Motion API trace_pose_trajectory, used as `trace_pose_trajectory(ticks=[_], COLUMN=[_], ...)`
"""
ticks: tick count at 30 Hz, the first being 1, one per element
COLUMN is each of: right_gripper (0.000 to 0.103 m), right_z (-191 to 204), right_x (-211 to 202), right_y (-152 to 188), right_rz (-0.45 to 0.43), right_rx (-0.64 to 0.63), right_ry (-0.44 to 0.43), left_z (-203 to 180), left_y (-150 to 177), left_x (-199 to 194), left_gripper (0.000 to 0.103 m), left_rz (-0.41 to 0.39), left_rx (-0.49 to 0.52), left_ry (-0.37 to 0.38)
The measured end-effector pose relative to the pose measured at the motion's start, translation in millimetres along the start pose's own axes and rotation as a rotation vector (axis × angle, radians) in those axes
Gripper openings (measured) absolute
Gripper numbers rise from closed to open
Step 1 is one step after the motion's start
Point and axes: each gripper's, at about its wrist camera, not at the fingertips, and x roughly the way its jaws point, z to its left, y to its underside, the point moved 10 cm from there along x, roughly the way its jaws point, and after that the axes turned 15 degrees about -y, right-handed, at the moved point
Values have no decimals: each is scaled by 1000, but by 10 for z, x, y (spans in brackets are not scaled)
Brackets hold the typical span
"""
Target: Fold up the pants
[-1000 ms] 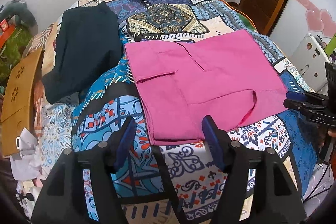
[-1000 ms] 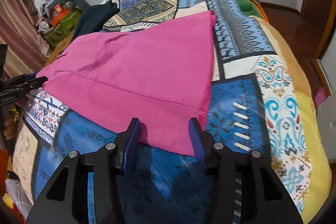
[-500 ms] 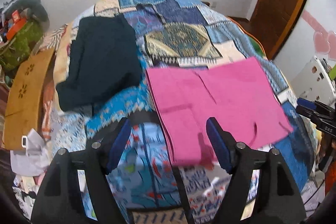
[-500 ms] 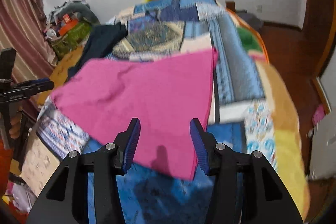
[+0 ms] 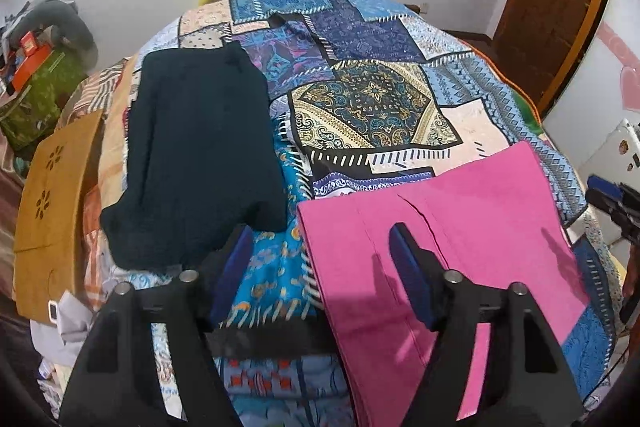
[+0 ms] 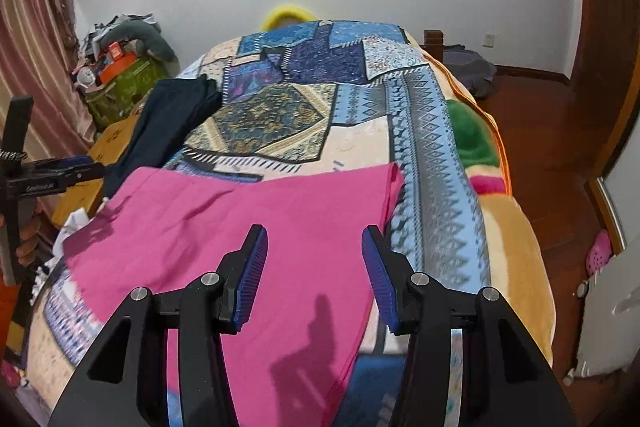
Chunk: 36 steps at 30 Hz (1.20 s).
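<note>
From the left wrist, the left gripper [image 5: 322,263] hangs released over the patchwork bedspread [image 5: 372,107], its jaws having just narrowed on nothing; the folded pink pants [image 5: 460,239] lie flat alongside, near dark folded pants [image 5: 196,163] (likely finished).

From the right wrist, the right gripper [image 6: 314,275] hovers unclenched above the pants, empty.

The middle and far end of the bed [image 6: 420,131] are left bare, so passage there is unobstructed. The near end is covered by the pink pants [image 5: 460,227], the left edge by a dark folded garment [image 5: 200,155]. Beyond that left edge, passage is blocked by a wooden board [image 5: 52,203] and piled clutter [image 6: 116,75].
</note>
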Motion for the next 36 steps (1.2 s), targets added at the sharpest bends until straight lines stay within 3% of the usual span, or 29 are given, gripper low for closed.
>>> trace_pose_trajectory(ticks=[2, 9, 12, 18, 20, 22, 24, 31, 36], right_gripper=[45, 45, 45, 44, 33, 17, 10, 5, 5], right_z=[-114, -507, -659, -846, -861, -870, -878, -883, -882], right_x=[111, 528, 703, 926, 980, 996, 1001, 1007, 1046], right_y=[-74, -276, -271, -215, -193, -190, -200, -180, -188], right_rz=[3, 33, 65, 98, 116, 124, 127, 119, 131], right_rx=[20, 84, 95, 134, 142, 132, 119, 58, 33], right_ry=[-1, 14, 37, 42, 30, 38, 42, 105, 127], left_z=[-26, -65, -123, -253, -246, -226, -201, -114, -24], left_y=[-13, -21, 12, 46, 41, 35, 26, -2, 49], left_x=[97, 570, 699, 729, 718, 713, 714, 665, 727], left_gripper=[59, 52, 44, 9, 4, 3, 3, 3, 4], left_rz=[13, 109, 150, 142, 132, 123, 110, 62, 89], left_rx=[9, -24, -36, -10, -5, -9, -10, -12, -46], left_ry=[-5, -7, 30, 74, 63, 57, 44, -33, -41])
